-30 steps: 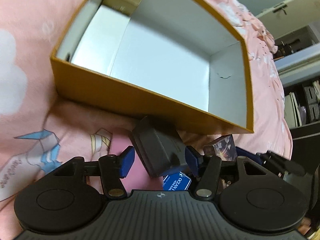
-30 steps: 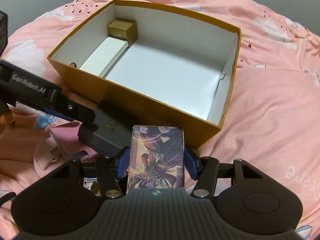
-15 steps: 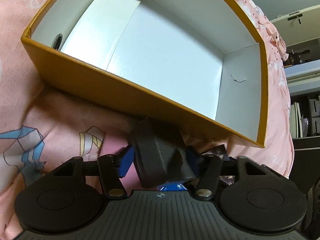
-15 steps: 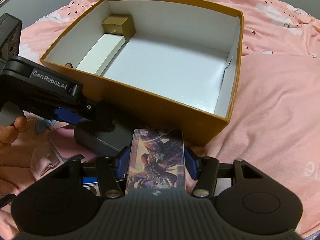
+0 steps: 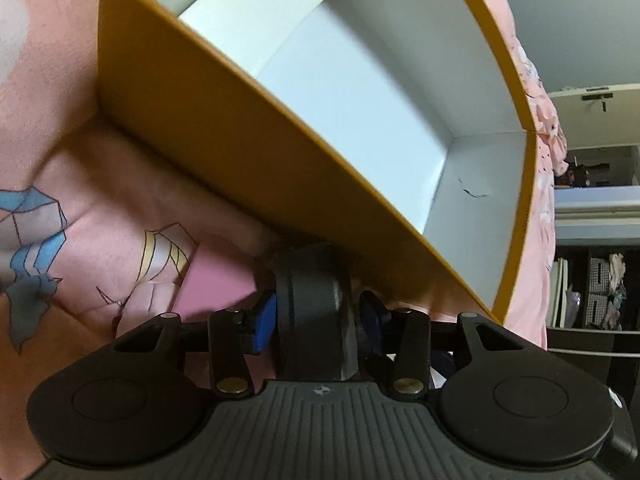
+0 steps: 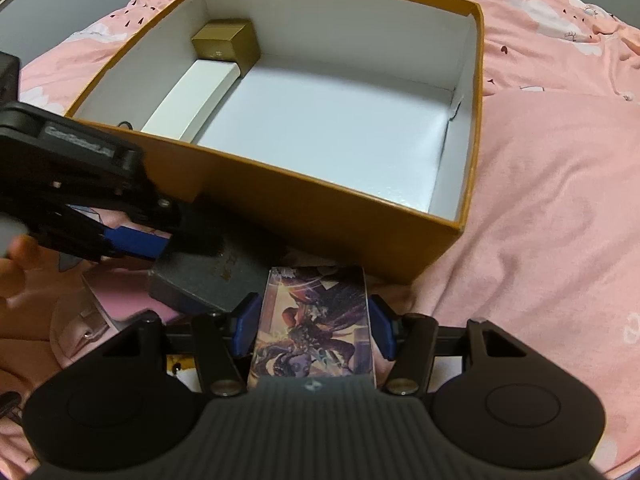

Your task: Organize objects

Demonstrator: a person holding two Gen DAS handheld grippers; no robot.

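An open orange box [image 6: 312, 200] with white inside lies on the pink bed, holding a small gold box [image 6: 226, 42] and a long white box [image 6: 192, 100]. A black box [image 6: 200, 280] leans against the orange box's near wall [image 5: 240, 140]. My left gripper [image 5: 318, 316] straddles the black box [image 5: 312, 292] and its jaws are closing. The left pad touches it, while a thin gap shows at the right pad. From the right wrist view one blue finger [image 6: 136, 242] lies along it. My right gripper [image 6: 314, 326] is shut on an illustrated card box [image 6: 316, 320], just in front of the orange box.
The pink bedsheet [image 6: 540, 220] with cartoon prints [image 5: 36, 236] surrounds everything. A person's hand [image 6: 16, 264] holds the left gripper at the left edge. Dark shelves [image 5: 592, 288] stand beyond the bed on the right of the left wrist view.
My left gripper has dropped lower and rolled, and its jaws have narrowed around the black box. The right gripper keeps its hold on the card box and has barely moved.
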